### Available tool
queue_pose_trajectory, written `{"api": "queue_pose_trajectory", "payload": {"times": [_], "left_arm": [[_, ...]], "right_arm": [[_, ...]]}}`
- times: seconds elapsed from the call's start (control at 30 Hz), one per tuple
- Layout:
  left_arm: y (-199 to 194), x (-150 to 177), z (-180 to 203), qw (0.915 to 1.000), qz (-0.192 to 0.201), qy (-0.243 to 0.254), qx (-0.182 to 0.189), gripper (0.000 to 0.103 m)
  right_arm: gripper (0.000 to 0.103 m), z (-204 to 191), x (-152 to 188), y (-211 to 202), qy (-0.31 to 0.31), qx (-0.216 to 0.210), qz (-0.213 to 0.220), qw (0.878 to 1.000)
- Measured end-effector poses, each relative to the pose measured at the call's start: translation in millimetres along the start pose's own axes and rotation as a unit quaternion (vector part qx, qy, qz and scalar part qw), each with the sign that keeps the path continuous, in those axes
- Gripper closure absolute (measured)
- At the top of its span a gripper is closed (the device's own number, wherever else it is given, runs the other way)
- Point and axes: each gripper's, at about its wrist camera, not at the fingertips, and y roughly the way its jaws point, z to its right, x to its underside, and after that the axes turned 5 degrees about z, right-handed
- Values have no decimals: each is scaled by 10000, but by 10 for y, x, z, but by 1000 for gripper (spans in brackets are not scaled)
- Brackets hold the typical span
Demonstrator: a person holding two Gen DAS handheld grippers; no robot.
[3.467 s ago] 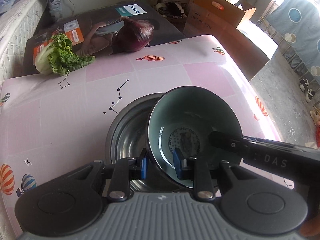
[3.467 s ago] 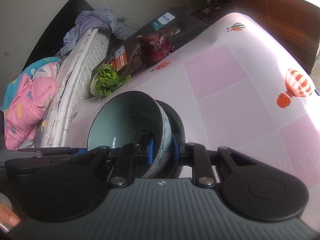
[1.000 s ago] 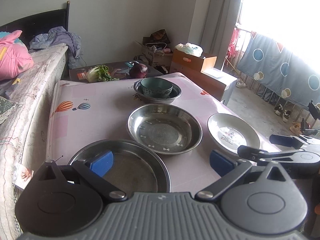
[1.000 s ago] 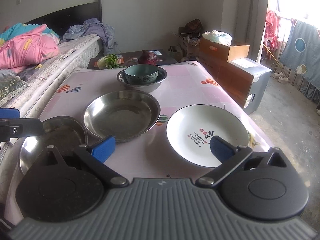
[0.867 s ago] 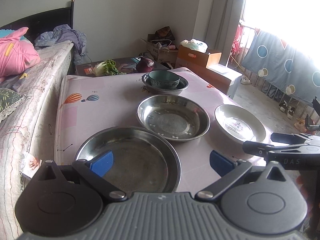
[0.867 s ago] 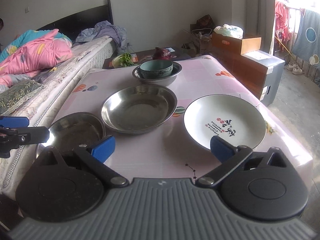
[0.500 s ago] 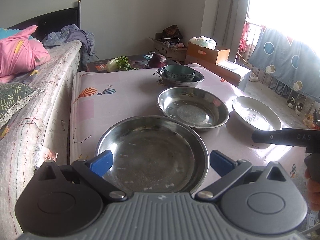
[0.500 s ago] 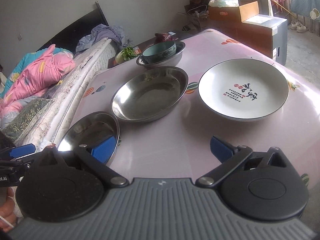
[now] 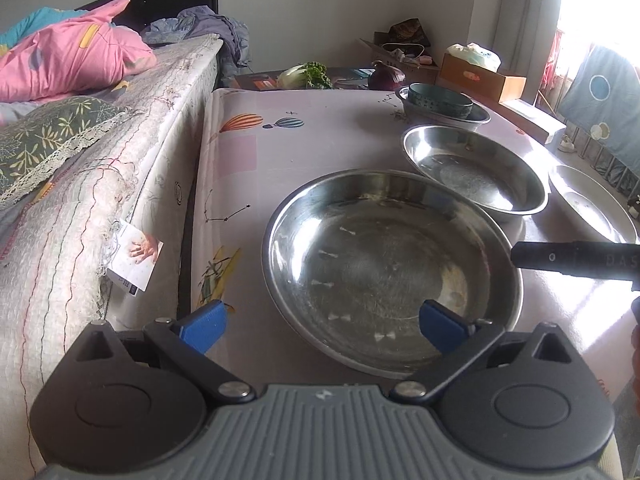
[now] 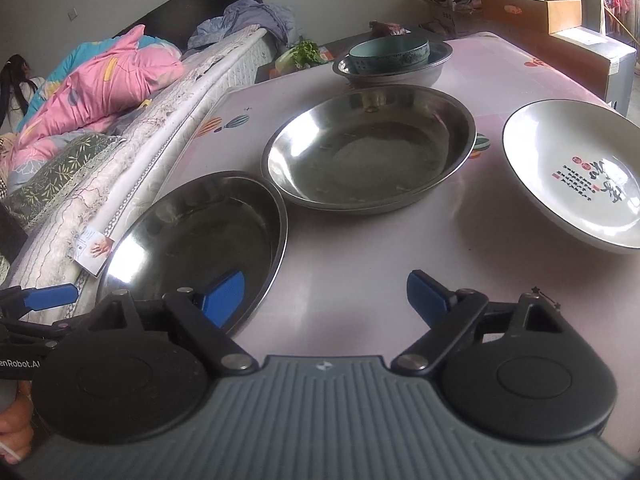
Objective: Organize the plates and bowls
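White plate printed writing legible right view only, left view blurs it

A pink blanket is piled on the bed beside the table. Green leafy vegetables and a purple cabbage are seen behind the table. A cardboard box is seen near the window.

White plate — right side cropped
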Motion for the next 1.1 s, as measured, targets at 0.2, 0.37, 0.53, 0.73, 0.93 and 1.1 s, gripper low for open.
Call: {"api": "queue_pose_trajectory", "payload": {"times": [0.2,0.37,0.53,0.73,0.93,1.1], "left_arm": [[133,28,-72,9995,-195,-168,193,4],[205,21,-99,9990,-215,-192,343,12],[265,3,-106,9976,-334,-252,547,12],[235,-16,-66,9956,-320,-320,820,17],[163,25,-24,9941,-386,-322,960,17],[65,85,10,9909,-402,-345,1239,17]], "right_arm": [[31,-90,54,104,266,-358,0,9990],[53,-191,105,200,149,-310,-109,9993],[69,-244,115,278,96,-253,-206,9994],[83,-305,129,259,-46,-345,-250,9991],[86,-255,169,151,3,-341,-229,9992],[87,-199,243,20,13,-261,-243,9994]]}}
